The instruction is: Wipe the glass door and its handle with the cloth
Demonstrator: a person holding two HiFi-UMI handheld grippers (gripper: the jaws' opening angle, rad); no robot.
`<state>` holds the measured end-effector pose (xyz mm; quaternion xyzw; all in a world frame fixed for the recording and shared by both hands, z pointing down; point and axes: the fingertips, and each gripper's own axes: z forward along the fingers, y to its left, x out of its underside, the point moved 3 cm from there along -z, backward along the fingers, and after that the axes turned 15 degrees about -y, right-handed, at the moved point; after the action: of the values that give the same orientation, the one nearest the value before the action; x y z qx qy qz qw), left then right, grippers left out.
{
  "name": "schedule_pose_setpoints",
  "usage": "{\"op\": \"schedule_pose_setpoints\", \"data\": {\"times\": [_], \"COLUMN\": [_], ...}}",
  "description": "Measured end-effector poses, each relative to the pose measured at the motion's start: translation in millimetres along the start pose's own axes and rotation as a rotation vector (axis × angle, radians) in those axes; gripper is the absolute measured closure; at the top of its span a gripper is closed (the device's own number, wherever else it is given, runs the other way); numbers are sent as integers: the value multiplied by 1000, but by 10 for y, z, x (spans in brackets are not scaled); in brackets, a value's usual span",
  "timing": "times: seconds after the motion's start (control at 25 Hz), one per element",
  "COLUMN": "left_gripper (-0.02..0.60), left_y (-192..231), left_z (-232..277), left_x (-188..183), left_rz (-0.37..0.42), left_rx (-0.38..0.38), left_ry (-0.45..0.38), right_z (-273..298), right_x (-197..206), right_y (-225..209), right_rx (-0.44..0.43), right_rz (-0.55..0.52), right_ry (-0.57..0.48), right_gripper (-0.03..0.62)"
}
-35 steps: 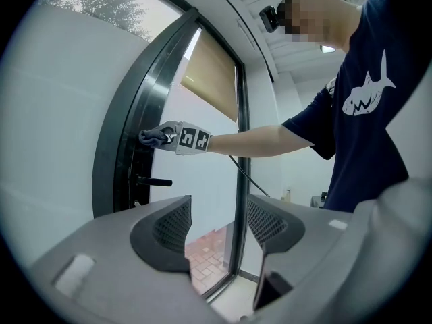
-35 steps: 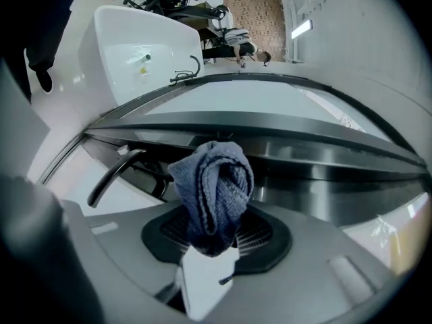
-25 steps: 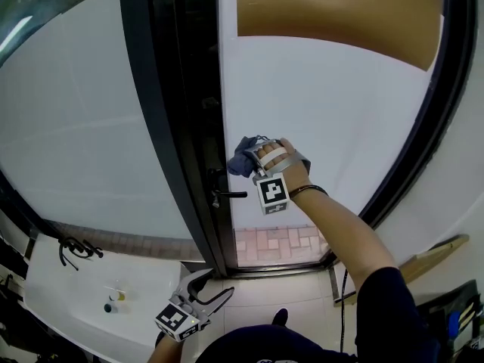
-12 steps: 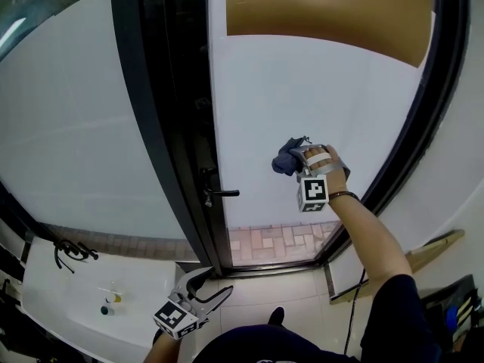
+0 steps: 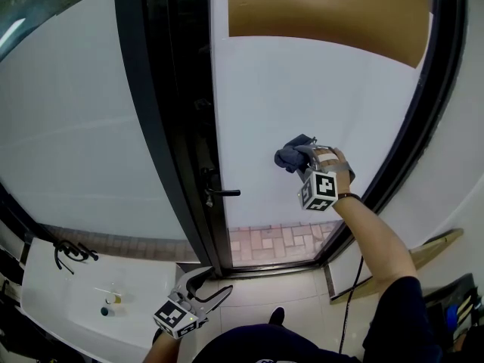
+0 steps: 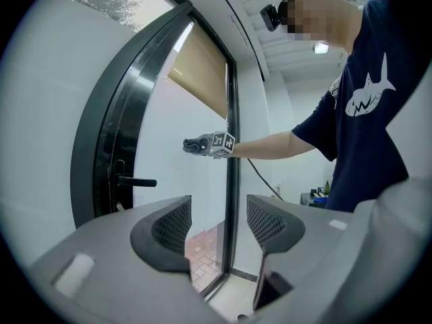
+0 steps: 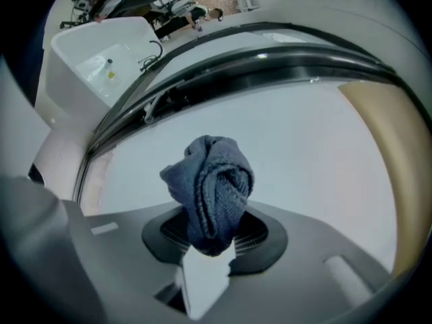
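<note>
Blue cloth (image 7: pixel 212 181), pinched tight in the right gripper (image 5: pixel 301 157), sat at the glass door (image 5: pixel 325 82); the left gripper (image 5: pixel 203 292) gaped empty at six o'clock. Flat, overlapping strokes toward the nine-o'clock handle (image 5: pixel 224 193) seemed best.

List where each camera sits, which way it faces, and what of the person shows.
Head view: on the head, looking down at the glass door; shows the right forearm, right tool by the glass, left tool low.
Left gripper view: on the left tool, facing the door handle; open empty jaws, the person's torso.
Right gripper view: on the right tool, facing the glass; jaws shut on the cloth.
Shared: head and left gripper views both show door handle and right tool.
</note>
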<state>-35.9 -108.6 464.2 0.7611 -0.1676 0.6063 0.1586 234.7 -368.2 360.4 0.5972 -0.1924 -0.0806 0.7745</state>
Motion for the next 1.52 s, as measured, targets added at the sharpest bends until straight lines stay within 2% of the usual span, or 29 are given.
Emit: {"op": "schedule_pose_setpoints", "data": {"times": [0.16,0.32,0.44,0.6,0.72,0.84,0.96,1.16,1.32,1.52], "left_gripper": [328,328,328,328,328,328,328,328,328,328], "left_y": [-14,-19,3,55,78,70,52,0,-27,-76], "left_z": [-38,-106,-184,-272,-302,-272,-202,-79,-20,18], "left_x": [-34,-48,-38,-74,-63,-48,-44,-47,-25,6], "left_rz": [5,8,9,10,9,5,3,1,-3,-4], "left_rx": [-12,-40,-67,-107,-114,-100,-76,-37,-12,14], "left_ry": [-9,-11,-17,-13,-14,-21,-21,-14,-8,-4], "right_z": [282,680,970,1193,1201,1136,991,621,336,86], "right_x": [-769,-1351,-1544,-1588,-1452,-1180,-893,-258,274,667], "right_y": [-73,-16,91,222,319,454,513,558,521,461], "right_rx": [-9,-47,-77,-107,-135,-165,-181,-196,-172,-141], "right_rz": [-40,-105,-126,-140,-166,-229,-247,-187,-156,-94], "right_ry": [-139,-212,-223,-213,-186,-141,-102,-23,79,170], "right_gripper": [474,475,474,475,476,476,476,476,476,476]}}
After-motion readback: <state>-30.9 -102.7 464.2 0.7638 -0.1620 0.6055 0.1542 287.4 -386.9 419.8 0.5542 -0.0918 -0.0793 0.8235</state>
